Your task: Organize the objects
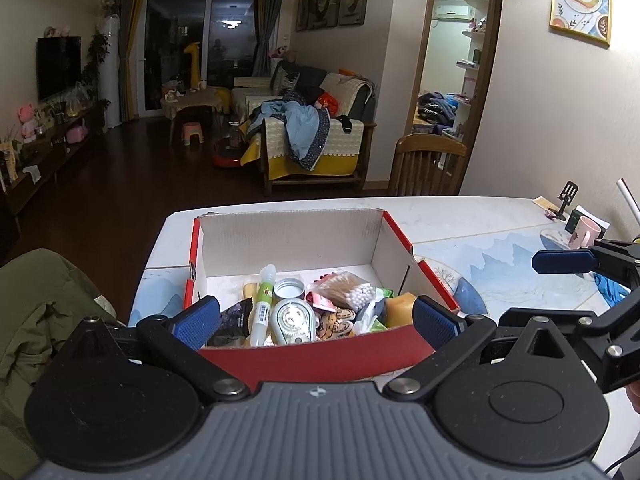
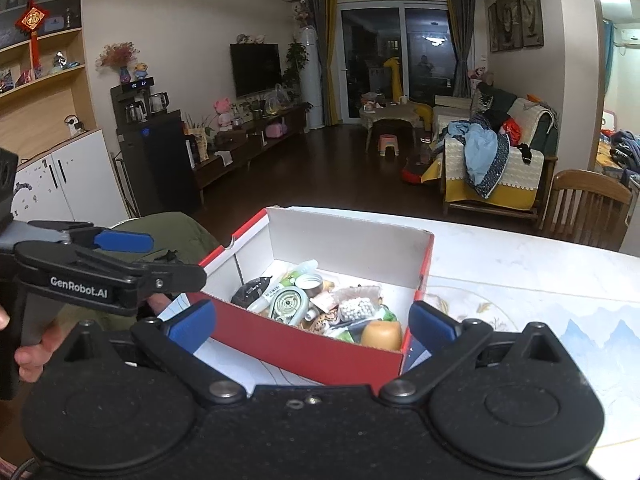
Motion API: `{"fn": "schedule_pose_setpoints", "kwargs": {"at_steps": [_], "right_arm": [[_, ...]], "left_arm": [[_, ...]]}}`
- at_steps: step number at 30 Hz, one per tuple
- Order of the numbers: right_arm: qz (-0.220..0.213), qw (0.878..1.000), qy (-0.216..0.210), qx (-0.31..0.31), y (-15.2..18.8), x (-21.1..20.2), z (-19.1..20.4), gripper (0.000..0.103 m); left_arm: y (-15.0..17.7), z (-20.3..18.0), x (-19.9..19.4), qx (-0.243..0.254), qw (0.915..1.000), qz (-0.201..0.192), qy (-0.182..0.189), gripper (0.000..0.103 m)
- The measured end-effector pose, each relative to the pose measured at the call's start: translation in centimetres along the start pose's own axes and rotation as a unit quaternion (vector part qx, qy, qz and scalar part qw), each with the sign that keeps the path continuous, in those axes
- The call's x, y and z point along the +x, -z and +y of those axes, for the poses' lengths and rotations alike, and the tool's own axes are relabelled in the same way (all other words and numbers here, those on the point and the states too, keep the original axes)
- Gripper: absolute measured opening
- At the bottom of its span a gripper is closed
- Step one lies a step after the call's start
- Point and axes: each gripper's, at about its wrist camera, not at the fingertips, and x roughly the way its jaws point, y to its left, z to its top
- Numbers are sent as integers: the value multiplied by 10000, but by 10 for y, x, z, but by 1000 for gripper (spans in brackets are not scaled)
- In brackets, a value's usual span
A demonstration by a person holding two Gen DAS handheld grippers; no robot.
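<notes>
A red cardboard box (image 1: 320, 356) with a white inside stands on the table; it also shows in the right wrist view (image 2: 304, 344). It holds several small items: a white glue stick (image 1: 263, 304), a correction tape (image 1: 291, 320), a round tin (image 1: 289, 289), a bag of cotton swabs (image 1: 352, 292) and an orange block (image 1: 401, 309). My left gripper (image 1: 316, 322) is open and empty, its blue pads either side of the box's near wall. My right gripper (image 2: 312, 322) is open and empty, just before the box's near corner.
The marble table (image 1: 500, 220) carries a blue-print mat (image 1: 520, 276), a pink mug (image 1: 585, 232) and a phone stand (image 1: 566, 196) at the far right. A green jacket (image 1: 36, 316) lies left of the table. A wooden chair (image 1: 430, 164) stands beyond it.
</notes>
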Motion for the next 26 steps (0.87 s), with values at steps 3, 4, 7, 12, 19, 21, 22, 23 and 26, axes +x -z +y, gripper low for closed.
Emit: {"fn": "schedule_pose_setpoints", "kwargs": {"at_steps": [3,4,7,12,19,21,22,23,26], "right_arm": [[-22,10000,-6,57,3,-3,-2,103],[-27,10000,-16,68,4,-4,-2,103],[-22,10000,-22,48,8,-6,-1,103],[18,10000,47,33,6,-5,1,103],[38,9997,194,151,-6,2,-4,103],[87,9996,240,156,-7,6,-5,103],[103,9995,247,153,-7,7,-6,103],[107,9995,242,151,-8,8,-6,103],[104,9997,196,127,-6,8,-7,103]], "left_arm": [[3,-2,-4,-59,10000,31,-11,103],[4,-2,-6,-75,10000,29,-4,103],[6,-2,-9,-162,9998,6,-104,103],[7,-4,-7,-61,9995,33,-302,103],[4,-7,0,-86,9992,137,-372,103],[3,-8,0,-101,9992,145,-368,103],[3,-9,1,-113,9992,153,-365,103],[3,-9,2,-132,9991,163,-364,103],[2,-11,3,-173,9990,186,-375,103]]}}
